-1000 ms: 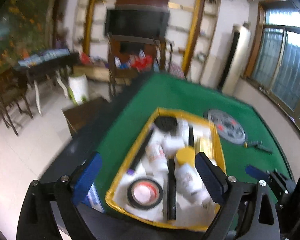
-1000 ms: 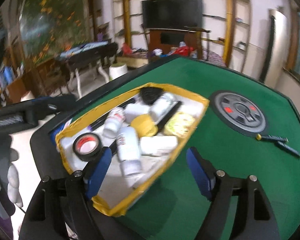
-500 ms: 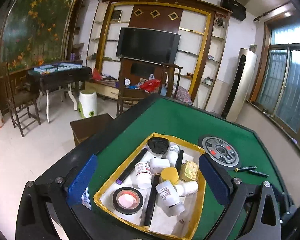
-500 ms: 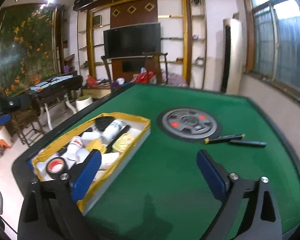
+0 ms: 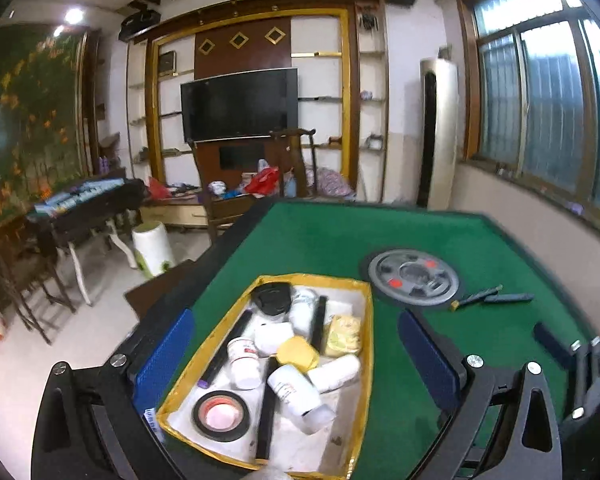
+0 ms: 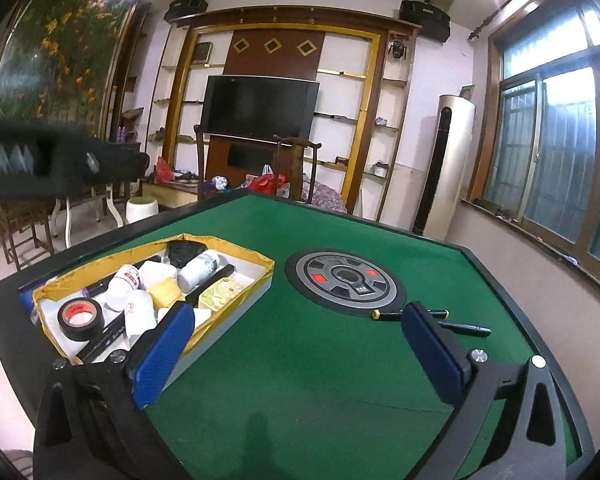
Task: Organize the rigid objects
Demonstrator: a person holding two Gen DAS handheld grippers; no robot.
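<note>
A yellow-rimmed white tray (image 5: 367, 320) (image 6: 256, 258) on the green table holds white bottles (image 5: 294, 390) (image 6: 198, 268), a black tape roll (image 5: 220, 416) (image 6: 79, 318), a yellow lid (image 5: 298, 354), black pens and a black cap. Two dark pens (image 5: 496, 299) (image 6: 456, 320) lie on the felt right of the tray. My left gripper (image 5: 296, 360) is open and empty above the tray's near end. My right gripper (image 6: 296, 354) is open and empty above bare felt, right of the tray.
A round grey control disc (image 5: 414, 278) (image 6: 346, 282) is set in the table's middle. The table has a black raised rim (image 6: 540, 320). The right gripper's body shows at the left wrist view's right edge (image 5: 588, 372). Chairs and a TV cabinet stand beyond.
Both grippers have pulled back and risen away from the tray, staying open. The tray's contents have not moved.
</note>
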